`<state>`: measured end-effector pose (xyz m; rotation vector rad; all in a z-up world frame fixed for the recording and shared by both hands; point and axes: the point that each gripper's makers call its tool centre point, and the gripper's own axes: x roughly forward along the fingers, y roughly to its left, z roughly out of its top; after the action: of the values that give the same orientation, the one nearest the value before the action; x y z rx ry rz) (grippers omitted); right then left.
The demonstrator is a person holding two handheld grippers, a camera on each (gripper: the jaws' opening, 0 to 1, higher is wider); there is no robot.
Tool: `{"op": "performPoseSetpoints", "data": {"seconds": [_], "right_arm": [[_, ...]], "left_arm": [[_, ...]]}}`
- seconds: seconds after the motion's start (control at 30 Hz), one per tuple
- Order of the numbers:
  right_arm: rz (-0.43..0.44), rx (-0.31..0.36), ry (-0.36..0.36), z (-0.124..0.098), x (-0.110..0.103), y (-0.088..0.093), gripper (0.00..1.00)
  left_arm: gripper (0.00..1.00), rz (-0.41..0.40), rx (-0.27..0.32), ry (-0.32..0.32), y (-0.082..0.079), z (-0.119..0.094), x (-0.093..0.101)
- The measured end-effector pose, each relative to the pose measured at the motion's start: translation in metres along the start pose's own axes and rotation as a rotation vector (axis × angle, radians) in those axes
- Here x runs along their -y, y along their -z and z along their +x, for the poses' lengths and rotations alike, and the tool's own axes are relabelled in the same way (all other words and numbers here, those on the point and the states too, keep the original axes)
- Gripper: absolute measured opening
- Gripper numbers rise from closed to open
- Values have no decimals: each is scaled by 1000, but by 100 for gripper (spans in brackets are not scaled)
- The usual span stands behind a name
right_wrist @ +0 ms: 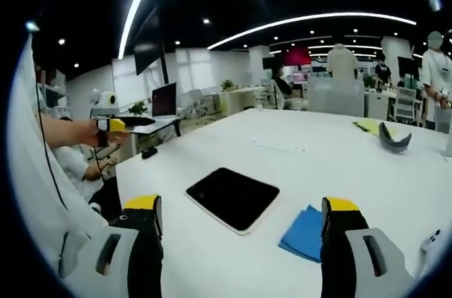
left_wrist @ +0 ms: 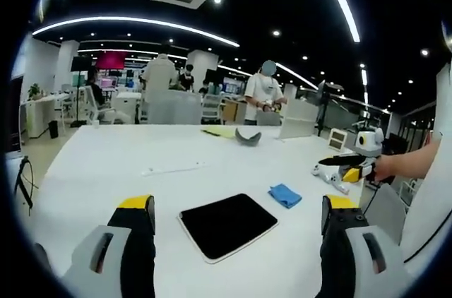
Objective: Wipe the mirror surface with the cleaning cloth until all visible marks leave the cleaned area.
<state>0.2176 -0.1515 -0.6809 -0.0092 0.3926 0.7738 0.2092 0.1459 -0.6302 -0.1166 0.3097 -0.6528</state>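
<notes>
A dark rectangular mirror (left_wrist: 227,224) with a thin white rim lies flat on the white table (left_wrist: 106,178). Just to its right lies a small folded blue cloth (left_wrist: 285,195). My left gripper (left_wrist: 237,204) hovers over the near side of the mirror, open, with nothing between its jaws. A hand holds my right gripper (left_wrist: 349,165) above the table's right edge. In the right gripper view the mirror (right_wrist: 233,198) sits ahead and the cloth (right_wrist: 305,233) lies by the right jaw. My right gripper (right_wrist: 241,204) is open and holds nothing. The left gripper (right_wrist: 127,123) is at the left.
A grey curved object (left_wrist: 248,138) and a yellow sheet (left_wrist: 220,131) lie at the table's far side, and a thin white strip (left_wrist: 173,169) lies mid-table. A small white item (left_wrist: 332,179) sits near the right edge. Several people stand among desks behind.
</notes>
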Motion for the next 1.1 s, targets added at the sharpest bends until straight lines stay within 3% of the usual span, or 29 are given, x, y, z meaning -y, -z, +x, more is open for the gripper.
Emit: {"op": "performPoseSetpoints", "data": {"seconds": [0.1,0.17,0.27,0.37,0.5,0.6,0.73,0.87,0.97,1.1], "right_arm": [[-7,-13,16,0,4,4,94],[-18,-15,46,1,11,5,94],[-14,-15,47,2,15,6,90],[-14,-38,19,5,15,11,88],[-43,-67,-10,6,17,16,76],[-14,-103,-24,8,22,25,76],[-48,-112,-21,10,34,34,71],[-66,-150,-8,13,48,45,69],[-57,-132,-30,17,56,47,65],[-82,-144,-38,28,68,53,61]], "left_arm": [[97,7,-7,-12,1,2,1],[97,13,35,-28,-5,2,1],[97,21,23,-42,-2,3,-1],[96,19,21,-46,-2,3,-2],[97,-2,2,-15,3,6,3],[96,3,-9,-17,6,8,6],[95,-31,-9,-11,6,9,10],[93,-22,-29,-36,11,11,8],[87,-25,-43,-68,14,10,4],[84,-72,-16,-107,13,10,-3]]}}
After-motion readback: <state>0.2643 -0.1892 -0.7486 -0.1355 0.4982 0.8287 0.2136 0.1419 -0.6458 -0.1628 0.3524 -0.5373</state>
